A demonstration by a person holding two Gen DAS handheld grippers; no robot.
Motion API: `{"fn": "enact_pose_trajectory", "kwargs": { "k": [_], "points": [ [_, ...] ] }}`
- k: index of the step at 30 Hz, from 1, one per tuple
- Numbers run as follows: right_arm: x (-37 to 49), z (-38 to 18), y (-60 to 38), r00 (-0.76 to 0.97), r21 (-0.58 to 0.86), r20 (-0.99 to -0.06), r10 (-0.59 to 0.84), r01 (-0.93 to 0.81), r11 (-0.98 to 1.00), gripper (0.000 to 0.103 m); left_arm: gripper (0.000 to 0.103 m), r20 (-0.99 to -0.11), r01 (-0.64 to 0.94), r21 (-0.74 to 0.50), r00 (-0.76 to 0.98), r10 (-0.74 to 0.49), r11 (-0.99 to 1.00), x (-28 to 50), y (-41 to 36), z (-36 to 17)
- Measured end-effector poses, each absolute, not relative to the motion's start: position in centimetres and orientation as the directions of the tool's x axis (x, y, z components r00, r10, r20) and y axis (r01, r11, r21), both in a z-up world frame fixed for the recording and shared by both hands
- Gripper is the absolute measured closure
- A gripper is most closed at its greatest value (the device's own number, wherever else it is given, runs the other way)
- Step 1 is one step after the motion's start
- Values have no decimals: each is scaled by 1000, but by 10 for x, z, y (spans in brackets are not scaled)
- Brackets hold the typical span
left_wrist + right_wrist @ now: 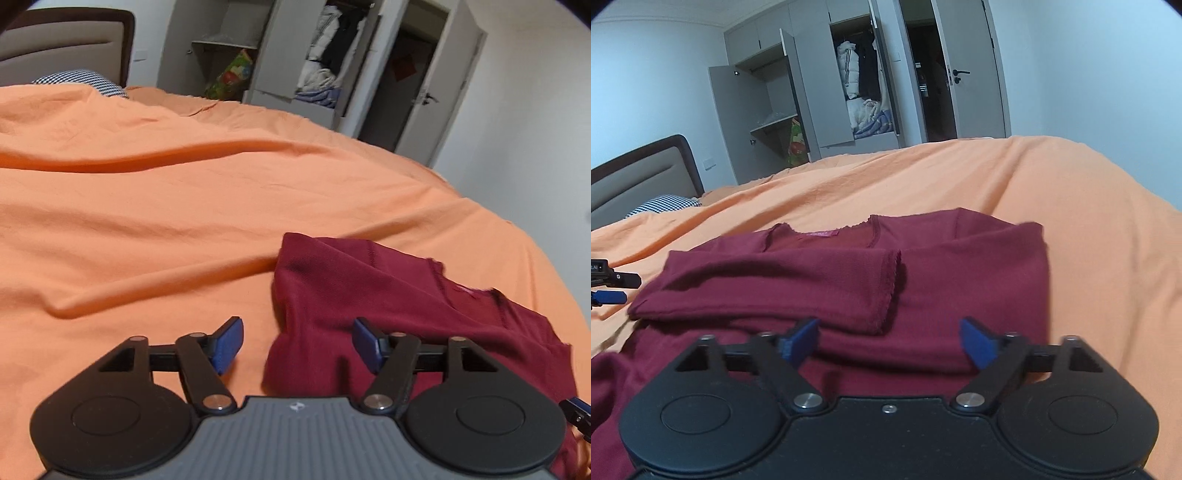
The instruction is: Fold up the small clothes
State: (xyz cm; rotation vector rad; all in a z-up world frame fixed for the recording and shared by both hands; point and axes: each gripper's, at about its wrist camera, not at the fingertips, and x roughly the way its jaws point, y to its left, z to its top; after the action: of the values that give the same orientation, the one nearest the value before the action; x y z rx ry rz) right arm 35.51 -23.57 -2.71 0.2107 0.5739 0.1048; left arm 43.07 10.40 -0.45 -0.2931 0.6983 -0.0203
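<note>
Garment: a small dark red top point(849, 273) is lying on the orange bed cover point(1034, 192), near the edge where the person is working. Its neckline, with a pink label inside, is pointing toward the far side of the bed.

Fold so far: one sleeve point(798, 280) is lying across the chest, its cuff ending about the middle of the body. The right side of the top seems also to be turned inward, since a straight edge is running there, but the blur is making this uncertain.

Left tongs: the left gripper point(297, 345) is standing wide, holding nothing. Its right finger is hovering over the left edge of the top, and its left finger is over the bare cover.

Right tongs: the right gripper point(888, 345) is also spread wide and empty, hanging low over the bottom part of the top, just before the folded sleeve.

Progress: judging from how the cloth is lying, the side folds are looking mostly done. The lower hem is lying loose and wrinkled near the cameras.

What is left: probably bringing the bottom part up toward the neckline and then smoothing the packet.

Room behind: a wardrobe point(827, 92) with open doors is standing beyond the bed, and a checked pillow point(661, 205) is lying by the headboard.
</note>
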Motion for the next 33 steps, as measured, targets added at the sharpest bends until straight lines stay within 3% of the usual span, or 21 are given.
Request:
{"fn": "enact_pose_trajectory", "kwargs": {
  "k": [3, 6, 9, 11, 21, 27, 33],
  "points": [
    [325, -26, -245, 833, 246, -522, 186, -62, 967, 1, 17, -626, -51, -284, 766, -145, 957, 403, 109, 1],
    [293, -28, -253, 821, 249, -535, 200, -72, 966, 1, 13, -624, -14, -283, 762, -173, 959, 372, 113, 6],
    [260, -29, -258, 812, 253, -547, 206, -75, 965, 1, 2, -624, 29, -285, 754, -208, 958, 340, 116, 7],
    [237, -29, -260, 805, 264, -551, 222, -85, 961, 1, 1, -614, 60, -278, 756, -226, 959, 319, 115, 8],
    [153, -34, -251, 751, 338, -580, 314, -129, 932, 1, 1, -670, 177, -167, 702, -243, 970, 247, 85, -14],
    [115, -30, -248, 738, 370, -579, 346, -140, 918, 4, 1, -685, 188, -188, 679, -266, 964, 217, 92, -17],
    [88, -31, -240, 732, 360, -596, 332, -126, 924, 23, 31, -710, 155, -220, 652, -267, 963, 202, 96, -21]
  ]
}}
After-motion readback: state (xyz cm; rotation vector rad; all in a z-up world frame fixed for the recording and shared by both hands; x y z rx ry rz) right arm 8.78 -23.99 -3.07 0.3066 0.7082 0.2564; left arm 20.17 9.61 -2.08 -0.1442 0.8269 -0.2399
